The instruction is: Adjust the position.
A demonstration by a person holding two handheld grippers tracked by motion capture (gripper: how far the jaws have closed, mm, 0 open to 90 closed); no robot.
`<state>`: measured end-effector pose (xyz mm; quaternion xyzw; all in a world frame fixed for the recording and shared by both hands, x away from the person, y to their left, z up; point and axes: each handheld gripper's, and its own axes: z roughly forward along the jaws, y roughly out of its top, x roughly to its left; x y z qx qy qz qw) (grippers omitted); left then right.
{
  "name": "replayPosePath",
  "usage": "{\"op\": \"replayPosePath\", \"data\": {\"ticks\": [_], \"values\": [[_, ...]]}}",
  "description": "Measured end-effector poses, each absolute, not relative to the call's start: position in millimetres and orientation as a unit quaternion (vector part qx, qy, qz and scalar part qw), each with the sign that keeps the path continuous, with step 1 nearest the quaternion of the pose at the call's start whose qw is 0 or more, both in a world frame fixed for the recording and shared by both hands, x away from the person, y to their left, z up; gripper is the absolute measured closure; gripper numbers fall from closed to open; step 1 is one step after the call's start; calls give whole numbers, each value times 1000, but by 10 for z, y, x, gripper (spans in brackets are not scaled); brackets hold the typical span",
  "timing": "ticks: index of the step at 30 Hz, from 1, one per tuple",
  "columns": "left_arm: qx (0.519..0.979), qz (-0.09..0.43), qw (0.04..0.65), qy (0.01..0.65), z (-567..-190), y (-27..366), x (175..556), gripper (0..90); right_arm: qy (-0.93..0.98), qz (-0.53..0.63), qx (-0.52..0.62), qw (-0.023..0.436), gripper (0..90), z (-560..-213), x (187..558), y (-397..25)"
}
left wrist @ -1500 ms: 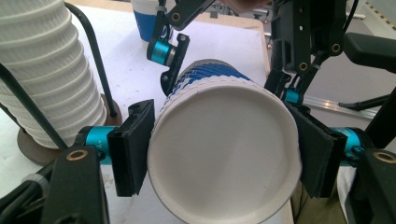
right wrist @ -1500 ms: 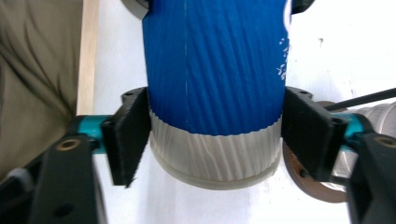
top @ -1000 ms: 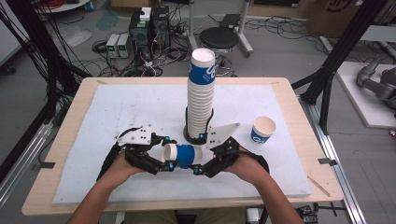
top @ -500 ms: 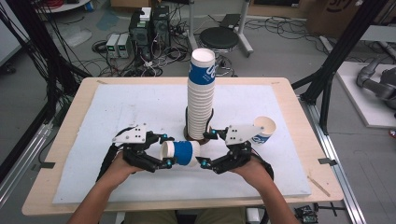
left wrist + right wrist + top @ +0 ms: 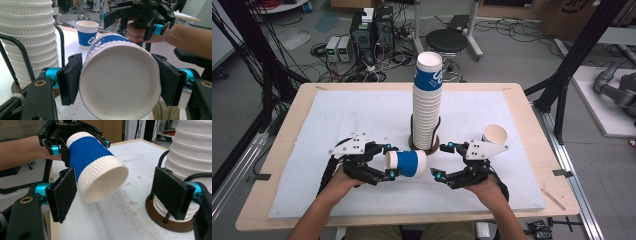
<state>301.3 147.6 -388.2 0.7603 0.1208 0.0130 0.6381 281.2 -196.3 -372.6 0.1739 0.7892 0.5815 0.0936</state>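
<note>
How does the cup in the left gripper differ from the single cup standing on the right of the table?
The held cup lies on its side, clamped in the left gripper above the mat; the lone cup stands upright on the table, mouth up, touched by nothing. Both are white ribbed paper cups with a blue band.

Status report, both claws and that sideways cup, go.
Left claw shut on sideways cup, base end gripped. Right claw open, off the cup's mouth. Cup stack upright behind; lone cup beside right claw. Nothing between claw and cup.
</note>
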Motion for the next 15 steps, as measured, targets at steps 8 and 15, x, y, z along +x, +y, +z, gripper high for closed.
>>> {"op": "replayPosePath", "data": {"ticks": [8, 15], "values": [[758, 15, 640, 124, -3902, 1485, 3015, 291, 784, 586, 186, 82, 206, -3814, 2795, -2002], [753, 10, 647, 116, -3896, 1480, 3005, 290, 788, 583, 184, 74, 206, -3867, 2809, -1988]]}}
